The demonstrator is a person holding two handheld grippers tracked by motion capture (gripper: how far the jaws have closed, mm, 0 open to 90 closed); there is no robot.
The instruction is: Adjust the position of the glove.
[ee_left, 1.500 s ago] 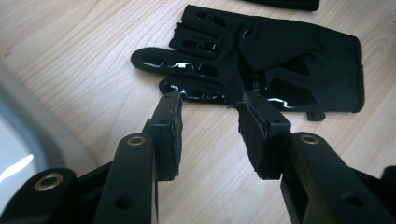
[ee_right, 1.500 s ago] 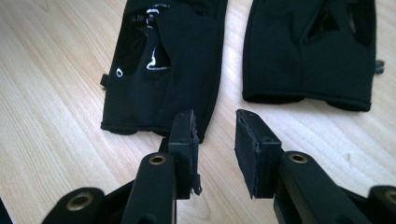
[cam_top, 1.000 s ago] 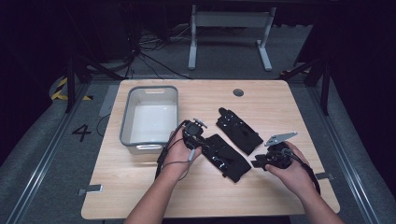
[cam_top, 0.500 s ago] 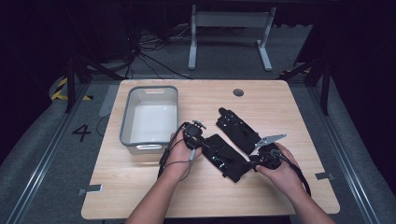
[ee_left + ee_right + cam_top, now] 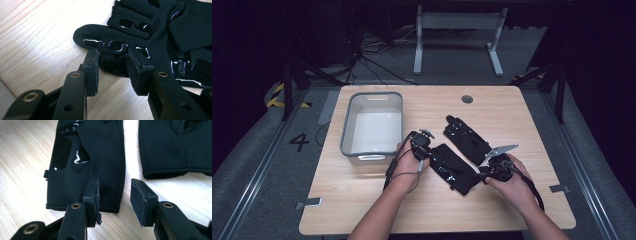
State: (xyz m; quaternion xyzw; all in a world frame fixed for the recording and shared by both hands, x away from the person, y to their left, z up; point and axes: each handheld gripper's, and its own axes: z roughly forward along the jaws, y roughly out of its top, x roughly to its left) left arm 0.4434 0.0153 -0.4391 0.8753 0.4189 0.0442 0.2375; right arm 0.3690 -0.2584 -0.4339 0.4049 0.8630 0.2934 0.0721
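Two black gloves lie flat on the wooden table [image 5: 362, 200]: a near glove [image 5: 452, 167] and a far glove [image 5: 466, 137] behind it. My left gripper [image 5: 430, 148] is at the near glove's finger end. In the left gripper view that glove [image 5: 160, 37] has one fingertip between the jaws of the left gripper [image 5: 112, 72]. The jaws have widened a little and do not squeeze it. My right gripper [image 5: 482, 175] is at the cuff end. Its jaws have just been opening. In the right gripper view the right gripper [image 5: 116, 195] straddles a corner of the near glove's cuff [image 5: 95, 162], with the far glove [image 5: 172, 147] alongside.
An empty grey plastic bin [image 5: 346, 135] stands on the left half of the table, close behind my left hand. A small round cable hole [image 5: 467, 99] sits near the far edge. Bare wood lies in front of the gloves and at the far right.
My right hand has edged left toward the near glove's cuff. The left hand and both gloves have stayed where they were.
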